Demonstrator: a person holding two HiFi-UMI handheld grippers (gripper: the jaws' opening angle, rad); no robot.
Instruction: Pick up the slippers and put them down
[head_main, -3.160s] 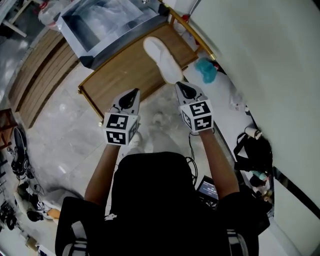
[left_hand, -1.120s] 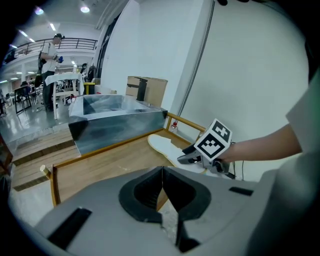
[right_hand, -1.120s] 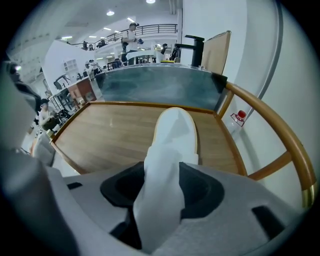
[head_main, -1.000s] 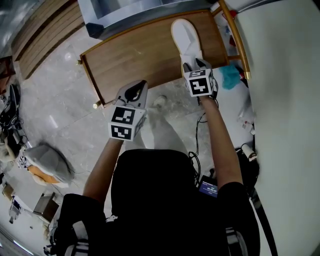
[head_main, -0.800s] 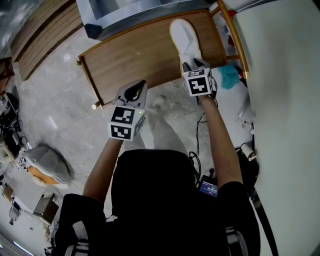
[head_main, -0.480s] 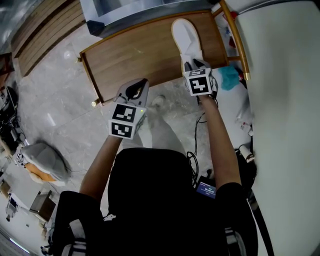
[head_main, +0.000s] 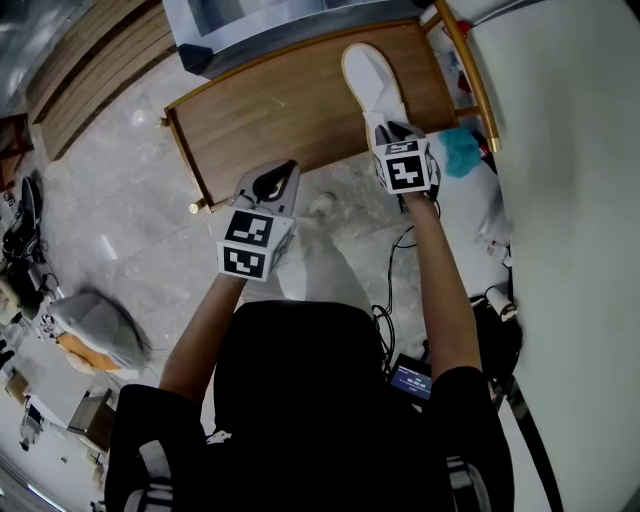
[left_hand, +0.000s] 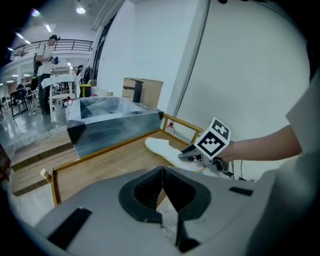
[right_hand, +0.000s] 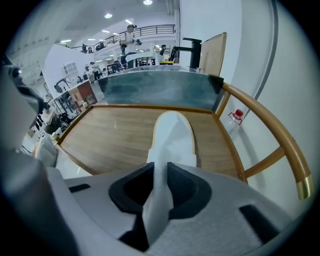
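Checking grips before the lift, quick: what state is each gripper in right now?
Left gripper: closed, nothing between the jaws.
Right gripper: jaws closing on the white slipper, its near end pinched between them.

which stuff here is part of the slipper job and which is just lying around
Job: white flat slipper on the wooden table; right gripper, jaws closing on the slipper.
Lying about: shiny metal basin; teal cloth; grey bundle on the floor.
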